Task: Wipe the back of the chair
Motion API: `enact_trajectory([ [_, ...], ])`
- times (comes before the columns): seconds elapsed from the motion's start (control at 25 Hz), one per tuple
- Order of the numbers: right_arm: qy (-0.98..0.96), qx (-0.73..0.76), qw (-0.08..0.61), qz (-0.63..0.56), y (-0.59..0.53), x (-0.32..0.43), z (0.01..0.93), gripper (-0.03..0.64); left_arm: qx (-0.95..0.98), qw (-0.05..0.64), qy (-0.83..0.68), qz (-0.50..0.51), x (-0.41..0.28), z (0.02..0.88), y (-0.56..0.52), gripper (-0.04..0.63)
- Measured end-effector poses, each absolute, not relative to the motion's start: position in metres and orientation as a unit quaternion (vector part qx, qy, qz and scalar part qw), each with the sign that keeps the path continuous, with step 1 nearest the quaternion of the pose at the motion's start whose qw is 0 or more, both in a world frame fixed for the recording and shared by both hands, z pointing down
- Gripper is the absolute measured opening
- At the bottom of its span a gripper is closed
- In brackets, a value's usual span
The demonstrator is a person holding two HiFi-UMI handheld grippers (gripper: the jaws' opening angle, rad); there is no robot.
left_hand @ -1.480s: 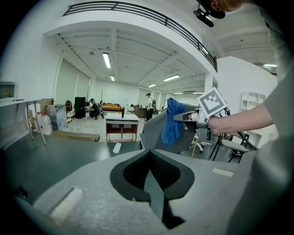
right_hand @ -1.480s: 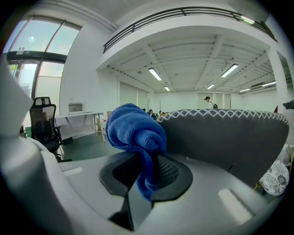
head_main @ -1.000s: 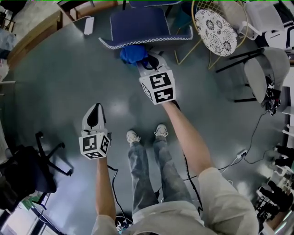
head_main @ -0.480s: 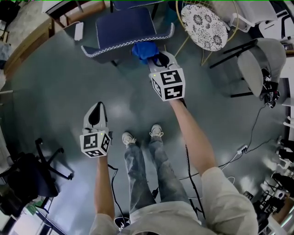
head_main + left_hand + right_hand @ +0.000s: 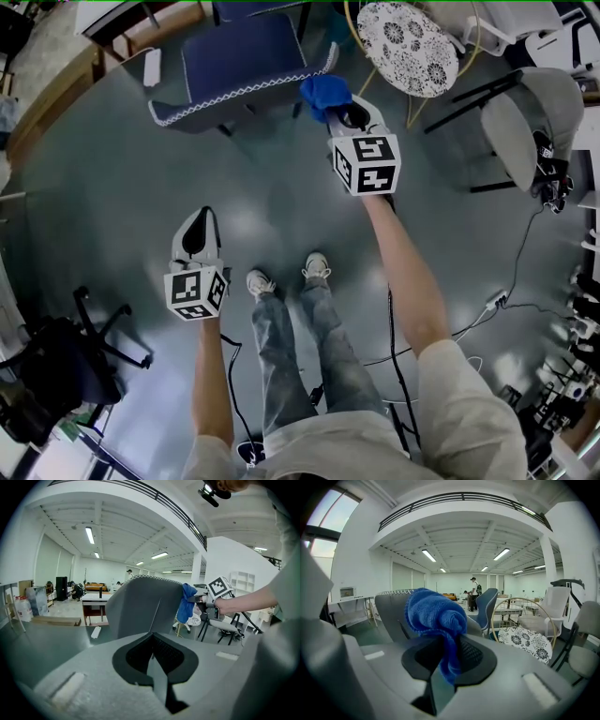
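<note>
Shifting: my right gripper [image 5: 343,112] has carried the blue cloth [image 5: 325,92] from mid-back to the right corner of the chair [image 5: 239,61].
Right arm: stretched forward, jaws clenched on the cloth.
Left gripper [image 5: 198,221]: unmoved, jaws together, empty, held low, well apart from the chair.

Glossy grey-green floor [image 5: 112,187], lamp glare on it. Standing there: blue-seated chair [image 5: 239,61], gold-wire chair [image 5: 405,36] with patterned round seat, grey chair [image 5: 506,131] right, black office chair [image 5: 66,366] lower left, white sneakers [image 5: 317,266]. Lying right: cable [image 5: 518,262], power strip [image 5: 495,302].
</note>
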State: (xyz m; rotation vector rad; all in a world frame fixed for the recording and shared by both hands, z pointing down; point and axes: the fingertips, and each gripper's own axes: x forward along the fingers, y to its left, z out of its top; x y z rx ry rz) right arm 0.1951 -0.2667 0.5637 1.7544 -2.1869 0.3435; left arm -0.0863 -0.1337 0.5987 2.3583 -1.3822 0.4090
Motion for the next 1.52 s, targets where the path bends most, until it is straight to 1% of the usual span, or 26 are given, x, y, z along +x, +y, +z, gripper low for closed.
enact_trajectory([
  [0.24,-0.765,0.611,0.162,0.127,-0.252,0.19,0.573,0.071,0.837,0.187,-0.492,0.147,-0.09,0.6,-0.131,0.003],
  [0.4,-0.773,0.599,0.162,0.134,-0.241,0.165,0.583,0.072,0.835,0.187,-0.496,0.146,-0.099,0.6,-0.127,0.003],
  [0.6,-0.788,0.576,0.161,0.144,-0.236,0.119,0.596,0.072,0.83,0.193,-0.503,0.145,-0.117,0.606,-0.12,0.003],
  [1.28,-0.849,0.475,0.173,0.153,-0.259,-0.077,0.62,0.071,0.792,0.207,-0.557,0.141,-0.229,0.616,-0.121,0.003],
  [1.52,-0.854,0.463,0.174,0.159,-0.272,-0.105,0.63,0.072,0.791,0.213,-0.557,0.14,-0.235,0.621,-0.124,0.003],
])
